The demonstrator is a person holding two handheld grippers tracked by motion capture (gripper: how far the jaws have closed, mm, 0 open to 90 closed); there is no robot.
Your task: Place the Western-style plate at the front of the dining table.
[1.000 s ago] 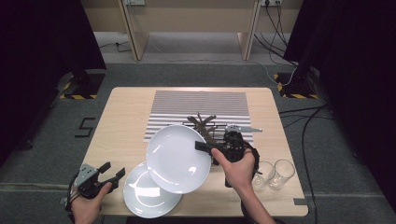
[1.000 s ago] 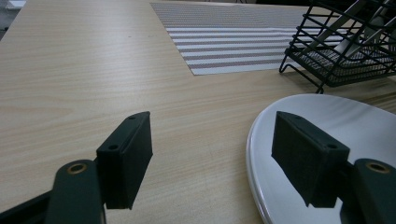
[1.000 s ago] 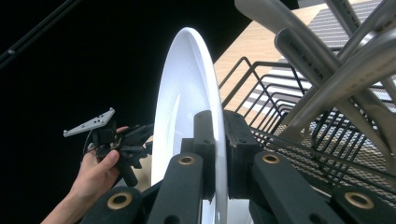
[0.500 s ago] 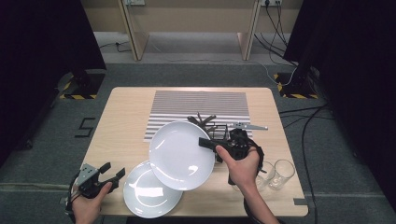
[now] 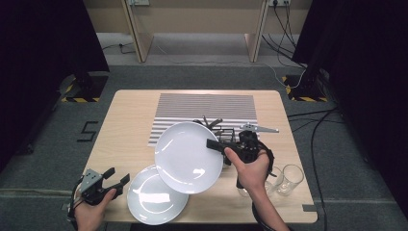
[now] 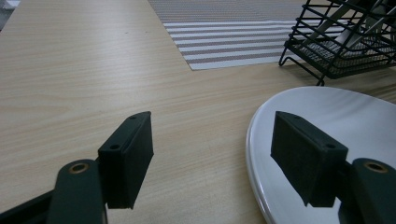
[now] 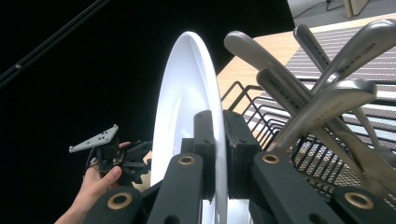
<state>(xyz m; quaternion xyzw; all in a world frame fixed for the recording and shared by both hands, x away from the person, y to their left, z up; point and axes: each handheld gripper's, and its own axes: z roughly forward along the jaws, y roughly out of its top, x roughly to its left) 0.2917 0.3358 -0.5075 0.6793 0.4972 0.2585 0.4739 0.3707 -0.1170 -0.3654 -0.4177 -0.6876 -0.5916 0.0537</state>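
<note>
— High view status, right gripper (image 5: 215, 144)?
— Clamped on the rim of a white plate (image 5: 185, 156), held tilted above the table (image 5: 130, 120), beside the black rack (image 5: 216, 129).
— Left gripper (image 5: 117, 178)?
— Jaws wide, empty, just beside a second plate (image 5: 154, 201) lying flat.

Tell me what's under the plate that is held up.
The raised plate, clamped in the right claw, overlaps a second plate lying on the table and hides part of the black rack.
</note>
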